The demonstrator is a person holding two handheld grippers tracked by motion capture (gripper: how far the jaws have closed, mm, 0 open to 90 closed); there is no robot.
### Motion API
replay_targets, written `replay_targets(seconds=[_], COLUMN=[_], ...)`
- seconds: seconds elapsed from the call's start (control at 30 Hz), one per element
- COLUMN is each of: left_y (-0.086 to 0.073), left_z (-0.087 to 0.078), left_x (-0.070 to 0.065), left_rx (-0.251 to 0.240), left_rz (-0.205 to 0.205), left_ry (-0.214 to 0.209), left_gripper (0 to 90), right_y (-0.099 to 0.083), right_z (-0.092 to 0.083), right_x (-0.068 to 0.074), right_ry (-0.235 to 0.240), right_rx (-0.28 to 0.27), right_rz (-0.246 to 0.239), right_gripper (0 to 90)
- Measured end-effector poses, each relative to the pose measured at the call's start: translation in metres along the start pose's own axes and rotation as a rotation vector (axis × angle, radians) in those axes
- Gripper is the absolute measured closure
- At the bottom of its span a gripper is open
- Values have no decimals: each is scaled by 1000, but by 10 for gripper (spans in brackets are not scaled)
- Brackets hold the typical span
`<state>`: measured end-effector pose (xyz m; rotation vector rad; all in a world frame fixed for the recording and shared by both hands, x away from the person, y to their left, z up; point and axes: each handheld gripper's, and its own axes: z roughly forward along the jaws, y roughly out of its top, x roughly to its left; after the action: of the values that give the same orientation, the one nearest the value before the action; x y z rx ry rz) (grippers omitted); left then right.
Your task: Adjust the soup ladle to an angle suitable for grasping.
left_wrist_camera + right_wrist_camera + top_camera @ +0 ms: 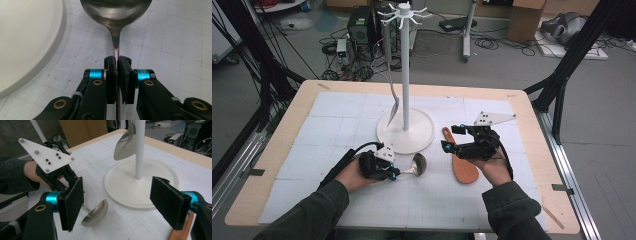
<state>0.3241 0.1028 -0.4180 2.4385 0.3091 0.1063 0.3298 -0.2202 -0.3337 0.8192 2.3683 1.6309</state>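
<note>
A metal ladle point(416, 164) lies low over the white mat, its bowl point(116, 10) pointing away from my left gripper point(397, 173). That gripper point(116, 61) is shut on the ladle's thin handle, just in front of the white stand's round base point(406, 132). My right gripper point(451, 138) hovers open over the handle end of a wooden spatula point(463, 167). In the right gripper view its two black pads point(72, 202) stand wide apart with nothing between them. Beyond them are the ladle bowl point(96, 213) and the left gripper point(53, 170).
The stand's white pole point(405, 65) rises from the base and carries hooks at its top. A metal utensil point(393, 102) hangs from one of them beside the pole. The mat point(332, 120) covers a wooden table point(287, 115). Cables and boxes lie on the floor behind.
</note>
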Motion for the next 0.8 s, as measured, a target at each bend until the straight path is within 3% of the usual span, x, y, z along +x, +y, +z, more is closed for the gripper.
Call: replay_targets(seconds=[0.3, 0.63, 0.8], left_y=[5, 3, 3], left_z=[11, 14, 9], left_x=[-5, -7, -6], left_rx=[6, 25, 16], left_rz=[27, 36, 26], left_ry=[-45, -38, -43], left_gripper=[842, 832, 736], right_y=[-1, -2, -2], right_z=[4, 11, 14], right_x=[1, 3, 5], right_ry=[4, 13, 16], right_rx=[20, 39, 46], right_rz=[-2, -13, -18], right_gripper=[265, 263, 263])
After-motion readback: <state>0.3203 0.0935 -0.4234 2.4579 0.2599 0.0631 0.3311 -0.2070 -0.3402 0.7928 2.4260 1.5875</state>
